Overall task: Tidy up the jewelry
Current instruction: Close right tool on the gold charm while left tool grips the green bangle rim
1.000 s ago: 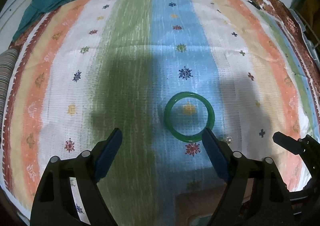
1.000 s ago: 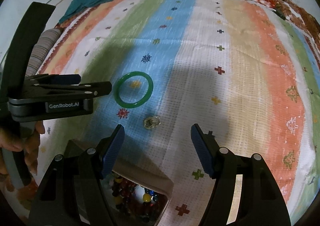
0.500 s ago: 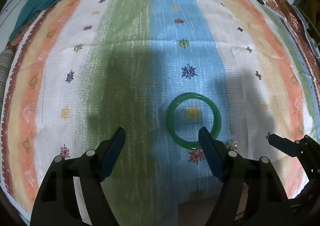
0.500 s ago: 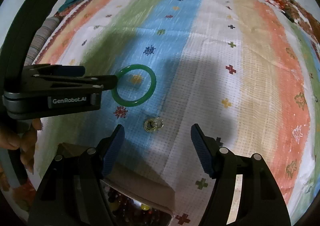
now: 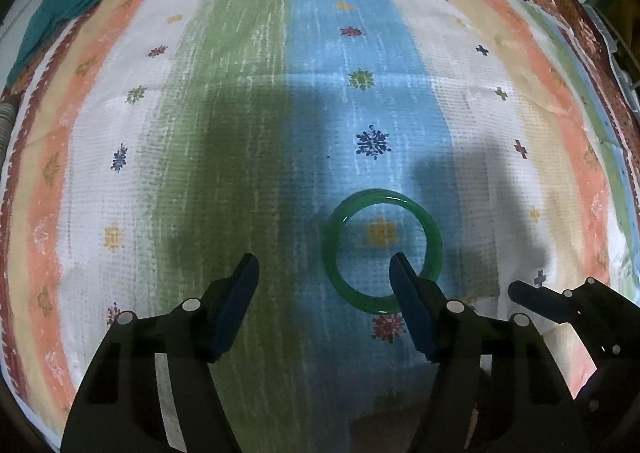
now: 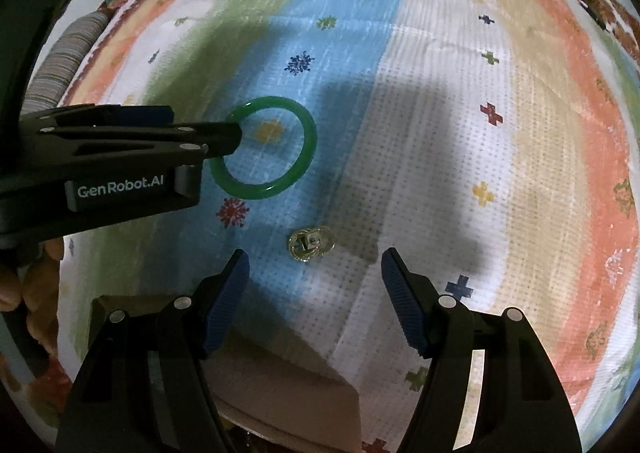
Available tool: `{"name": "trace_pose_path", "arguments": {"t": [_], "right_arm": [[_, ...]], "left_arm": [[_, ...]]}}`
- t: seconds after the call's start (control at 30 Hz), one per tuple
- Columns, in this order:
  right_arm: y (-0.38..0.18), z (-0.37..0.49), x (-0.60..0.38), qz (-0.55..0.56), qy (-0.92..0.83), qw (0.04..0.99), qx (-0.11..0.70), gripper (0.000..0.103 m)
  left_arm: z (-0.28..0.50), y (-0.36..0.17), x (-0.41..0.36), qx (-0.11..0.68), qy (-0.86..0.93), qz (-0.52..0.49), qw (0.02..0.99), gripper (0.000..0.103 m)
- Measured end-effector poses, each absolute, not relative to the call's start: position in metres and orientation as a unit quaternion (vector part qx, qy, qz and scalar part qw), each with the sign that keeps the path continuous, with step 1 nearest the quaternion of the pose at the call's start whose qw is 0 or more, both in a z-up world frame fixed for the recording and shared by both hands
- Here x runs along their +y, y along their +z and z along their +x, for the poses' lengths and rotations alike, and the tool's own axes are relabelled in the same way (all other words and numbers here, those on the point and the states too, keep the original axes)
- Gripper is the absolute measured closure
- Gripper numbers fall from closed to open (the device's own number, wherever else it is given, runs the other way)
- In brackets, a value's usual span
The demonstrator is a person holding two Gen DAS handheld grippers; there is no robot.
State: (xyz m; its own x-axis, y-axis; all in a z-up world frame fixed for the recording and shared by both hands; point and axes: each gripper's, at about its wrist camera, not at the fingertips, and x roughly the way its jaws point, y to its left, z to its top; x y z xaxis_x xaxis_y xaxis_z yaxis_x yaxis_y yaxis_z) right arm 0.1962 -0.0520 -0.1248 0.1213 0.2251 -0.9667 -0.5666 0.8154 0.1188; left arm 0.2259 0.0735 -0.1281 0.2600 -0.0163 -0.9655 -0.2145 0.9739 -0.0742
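While your left gripper (image 5: 324, 265), jaws just narrowing but apart, straddles the near-left rim of the green bangle (image 5: 383, 251) on the bedspread (image 5: 240, 101), nothing is lifted. Right view: your right gripper (image 6: 315, 263) gapes empty above a small ring (image 6: 311, 244); both pieces remain unsorted.

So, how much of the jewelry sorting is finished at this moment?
Done: nothing clearly; the brown box interior is hidden. In hand: the left claw has just been closing, one finger inside the green bangle, not gripping. The right claw hovers open over the small clear trinket. Left: both pieces lie on the striped cloth.
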Motion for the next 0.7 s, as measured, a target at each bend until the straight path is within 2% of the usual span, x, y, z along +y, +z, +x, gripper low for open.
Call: {"name": "trace_pose_path", "arguments": {"t": [0.03,0.1,0.2,0.27,0.37,0.4,0.5,0.57,0.6,0.7], "right_arm": [[-0.125,0.197,-0.052,-0.140,0.269,0.735,0.606,0.035],[-0.126,0.198,-0.051,-0.142,0.268,0.735,0.607,0.045],[-0.127,0.199,-0.048,-0.143,0.269,0.733,0.607,0.048],[-0.129,0.200,-0.047,-0.144,0.271,0.732,0.608,0.055],[-0.131,0.201,-0.045,-0.152,0.271,0.730,0.609,0.063],[-0.131,0.202,-0.045,-0.152,0.273,0.729,0.609,0.064],[-0.133,0.202,-0.045,-0.156,0.271,0.728,0.610,0.079],[-0.135,0.203,-0.043,-0.154,0.272,0.728,0.610,0.085],[-0.135,0.203,-0.044,-0.151,0.273,0.728,0.610,0.085],[-0.135,0.204,-0.048,-0.142,0.276,0.729,0.610,0.087]], "left_arm": [[0.226,-0.129,0.073,0.606,0.063,-0.095,0.787,0.041],[0.228,-0.131,0.074,0.609,0.062,-0.095,0.785,0.044],[0.229,-0.136,0.075,0.614,0.062,-0.095,0.781,0.045],[0.231,-0.140,0.075,0.616,0.063,-0.095,0.780,0.045],[0.233,-0.143,0.074,0.615,0.066,-0.087,0.781,0.051],[0.234,-0.144,0.074,0.614,0.067,-0.084,0.782,0.054],[0.237,-0.146,0.072,0.614,0.072,-0.064,0.784,0.071],[0.237,-0.147,0.071,0.613,0.064,-0.059,0.785,0.080],[0.237,-0.148,0.069,0.614,0.058,-0.058,0.785,0.094],[0.237,-0.148,0.068,0.615,0.055,-0.055,0.785,0.096]]}}
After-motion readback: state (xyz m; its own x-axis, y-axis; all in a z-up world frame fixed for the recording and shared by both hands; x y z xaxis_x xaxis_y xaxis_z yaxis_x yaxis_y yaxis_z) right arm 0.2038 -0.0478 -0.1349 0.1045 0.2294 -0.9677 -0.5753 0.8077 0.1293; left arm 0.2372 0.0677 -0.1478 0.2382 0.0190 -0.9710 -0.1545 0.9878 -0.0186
